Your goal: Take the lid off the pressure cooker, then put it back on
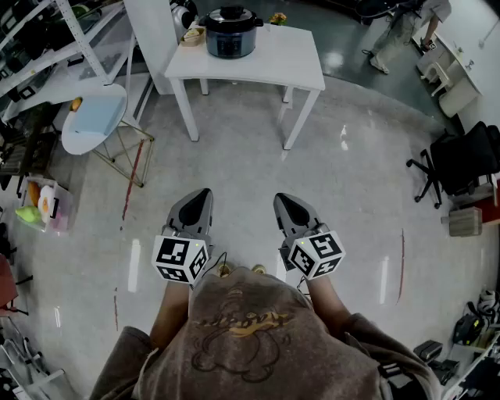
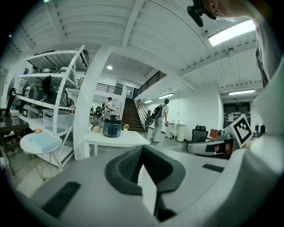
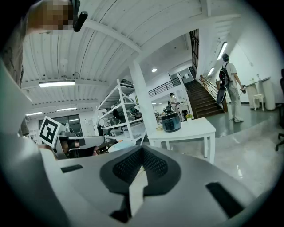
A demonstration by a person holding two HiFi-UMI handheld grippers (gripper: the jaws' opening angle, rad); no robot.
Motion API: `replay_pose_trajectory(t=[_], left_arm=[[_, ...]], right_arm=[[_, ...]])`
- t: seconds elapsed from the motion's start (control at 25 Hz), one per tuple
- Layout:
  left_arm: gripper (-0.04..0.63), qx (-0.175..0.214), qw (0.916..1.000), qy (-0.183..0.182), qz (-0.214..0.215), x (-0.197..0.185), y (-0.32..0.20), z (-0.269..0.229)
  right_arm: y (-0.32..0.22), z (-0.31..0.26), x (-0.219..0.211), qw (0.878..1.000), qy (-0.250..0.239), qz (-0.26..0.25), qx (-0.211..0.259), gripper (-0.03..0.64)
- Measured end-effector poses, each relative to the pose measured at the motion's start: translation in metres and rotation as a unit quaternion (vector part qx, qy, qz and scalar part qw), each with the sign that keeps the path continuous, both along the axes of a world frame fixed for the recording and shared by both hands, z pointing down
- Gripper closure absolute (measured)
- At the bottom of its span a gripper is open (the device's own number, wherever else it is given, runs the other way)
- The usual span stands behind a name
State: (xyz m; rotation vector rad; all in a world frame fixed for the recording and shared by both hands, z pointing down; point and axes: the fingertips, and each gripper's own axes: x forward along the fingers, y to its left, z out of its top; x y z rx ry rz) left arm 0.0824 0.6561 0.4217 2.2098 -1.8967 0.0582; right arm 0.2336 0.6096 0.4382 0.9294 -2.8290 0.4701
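Brown shirt (image 1: pixel 250 336) fills the bottom of the head view, and just past it the left gripper (image 1: pixel 201 195) and the right gripper (image 1: pixel 283 200) poke out side by side over the floor (image 1: pixel 234 156). The cooker (image 1: pixel 230 31) is far from them. It sits at the back of a white table (image 1: pixel 289 62), with its lid (image 1: pixel 232 16) on top and closed. A small basket (image 1: pixel 193 35) is just beside it on one side, and a little yellow thing (image 1: pixel 277 17) is near it on the other. A lot of bare floor lies between the table and the grippers. Each gripper view shows the cooker small and far ahead, a bit left of the left gripper's tips and a bit right of the right gripper's tips. The left fingers (image 2: pixel 124 170) are pressed together with nothing in them. The right fingers (image 3: pixel 157 166) are squeezed together too, and hold nothing. So the job has not started, I think, and the step now is to walk up to the table. To do it well, go close and stand square to the cooker. Open the fingers wide before reaching. Come down on the lid's knob from above, and maybe steady the pot with the other gripper. A lid like this likely needs a turn before it lifts, so do not just yank it.
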Motion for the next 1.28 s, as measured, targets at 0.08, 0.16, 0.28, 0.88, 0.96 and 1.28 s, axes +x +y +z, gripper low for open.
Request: replay_pose_trajectory(t=[0.08,0.16,0.28,0.88,0.96,1.28], left_arm=[[0.594,0.001,1.0000,0.000,0.000,-0.002,0.000,0.002],[0.594,0.001,1.0000,0.000,0.000,-0.005,0.000,0.003],[0.594,0.002,1.0000,0.003,-0.001,-0.013,0.003,0.001],[0.594,0.000,0.9996,-0.002,0.026,-0.065,-0.012,0.013],[0.594,-0.001,0.9995,-0.002,0.031,-0.068,-0.022,0.016],[0.594,0.000,0.9992,-0.004,0.039,-0.088,-0.088,0.023]], right_arm=[[0.000,0.001,-0.003,1.000,-0.007,-0.003,-0.001,0.620],[0.000,0.001,-0.007,1.000,-0.012,-0.003,-0.002,0.620],[0.002,-0.002,-0.014,1.000,-0.020,-0.004,-0.007,0.620],[-0.005,0.015,-0.060,1.000,0.004,0.014,-0.006,0.620],[-0.014,0.018,-0.063,1.000,0.003,0.018,-0.007,0.620],[-0.082,0.026,-0.087,1.000,-0.005,0.027,-0.008,0.619]])
